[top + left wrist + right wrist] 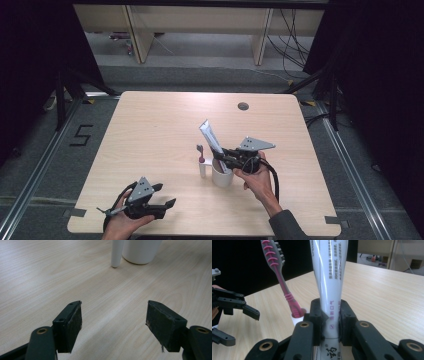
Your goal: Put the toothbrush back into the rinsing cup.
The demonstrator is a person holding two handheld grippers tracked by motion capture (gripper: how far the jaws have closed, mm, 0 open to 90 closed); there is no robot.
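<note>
The desk (150, 135) is a pale wood top with rounded corners and a small round cable hole (243, 106) near its far edge. Toward the near edge, a little right of the middle, stands a white cup (222, 176); its base shows at the top of the left gripper view, and a slim white holder (202, 169) stands upright just beside it on its left. Over the cup the right gripper (226, 156) has its jaws clenched on a white toothpaste tube (329, 280), whose lower end dips into the cup while its flat crimped end slants up toward the far edge; in the right gripper view the two black pads press on the tube from both sides, low on its printed body. The left gripper (167, 196) rests near the near left corner, well apart from the cup, with its jaws spread wide and only bare wood between them. A pink and grey toothbrush (280, 277) stands in the holder, bristles uppermost.
</note>
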